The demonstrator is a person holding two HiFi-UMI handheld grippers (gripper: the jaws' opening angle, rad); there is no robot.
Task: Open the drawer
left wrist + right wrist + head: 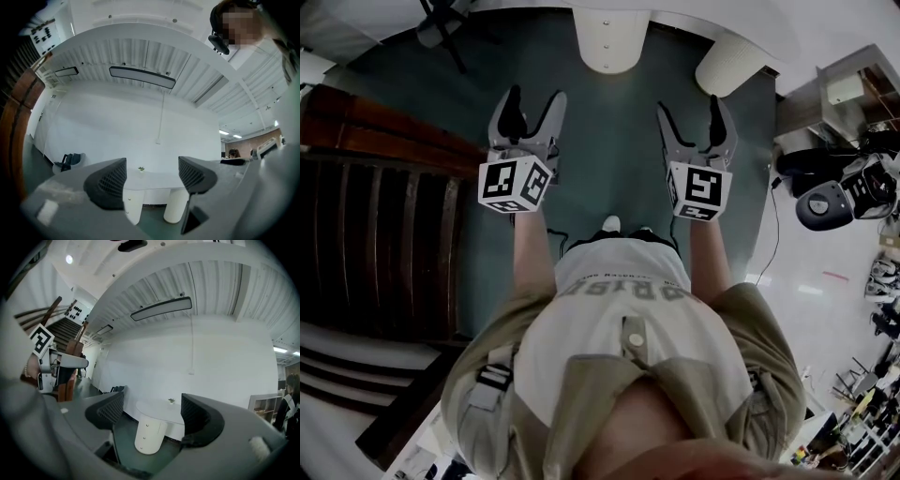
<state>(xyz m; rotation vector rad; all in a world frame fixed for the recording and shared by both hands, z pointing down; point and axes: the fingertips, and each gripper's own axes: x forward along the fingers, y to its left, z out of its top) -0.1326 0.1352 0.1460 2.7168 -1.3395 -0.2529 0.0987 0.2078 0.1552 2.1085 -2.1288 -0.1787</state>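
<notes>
A white rounded drawer pedestal (pixel 611 39) with small knobs stands under a white table at the top of the head view, on the dark green floor. It shows again in the right gripper view as the pedestal (pixel 149 436) between the jaws, far off. My left gripper (pixel 528 120) is open and holds nothing, well short of the pedestal. My right gripper (pixel 695 124) is open too, level with the left one. In the left gripper view the left gripper (pixel 152 180) frames the table's two white legs (pixel 176 205).
A second white leg (pixel 729 62) stands right of the pedestal. A dark wooden staircase (pixel 375 216) runs along the left. Black helmets and gear (pixel 839 187) lie at the right by shelving. A dark chair (pixel 70 161) sits at the far left wall.
</notes>
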